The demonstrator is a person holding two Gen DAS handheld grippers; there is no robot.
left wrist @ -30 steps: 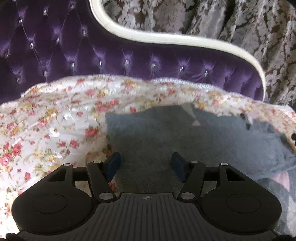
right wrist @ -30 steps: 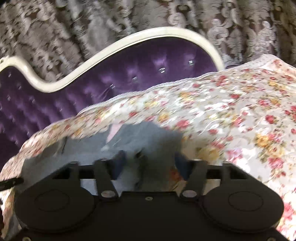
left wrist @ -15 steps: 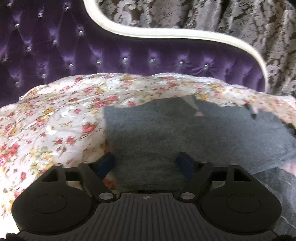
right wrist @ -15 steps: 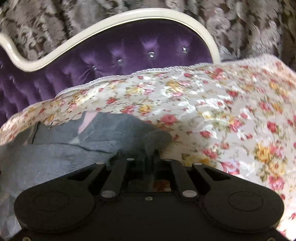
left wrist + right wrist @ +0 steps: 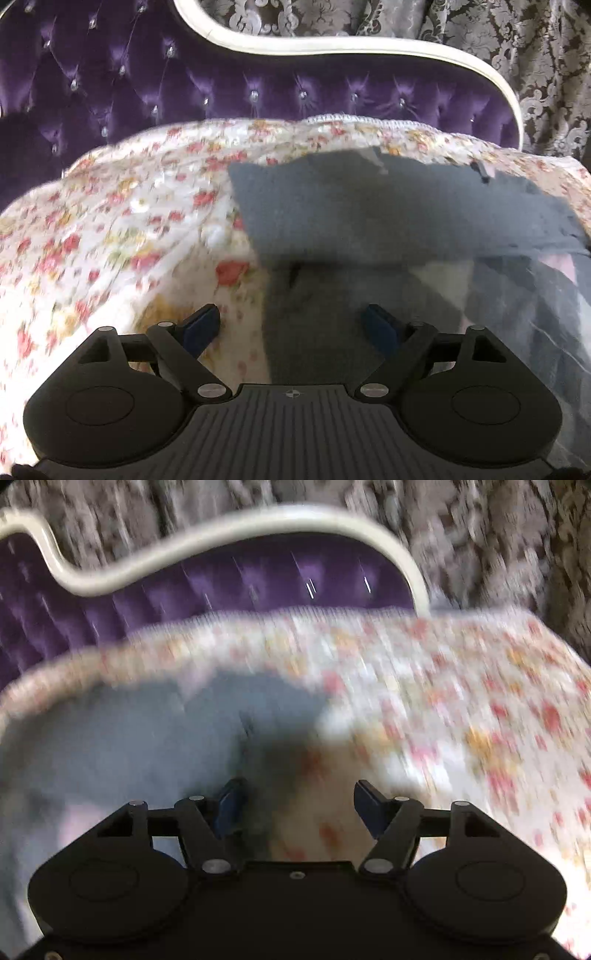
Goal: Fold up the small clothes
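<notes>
A grey knit garment [image 5: 369, 206] lies on the floral bedspread [image 5: 110, 221], its far part folded over into a thick band. My left gripper [image 5: 291, 321] stands open just above the garment's near left edge, gripping nothing. In the blurred right wrist view the same grey garment [image 5: 129, 738] fills the left side. My right gripper [image 5: 299, 794] hovers at the garment's right edge with its jaws opening. Only shadow and bedspread [image 5: 461, 720] show between its pads, and its left fingertip [image 5: 231, 797] sits close to the cloth.
A purple tufted headboard [image 5: 258, 85] with a white curved rim [image 5: 332, 44] stands behind the bed, in front of patterned curtains [image 5: 535, 55]. Other dark, white and pink fabric [image 5: 517, 295] lies at the right, beside the grey garment.
My left gripper opened wider and shifted sideways, so the garment's left edge now lies between its fingers. My right gripper clamped on the garment's corner, then let go and swung while moving.
</notes>
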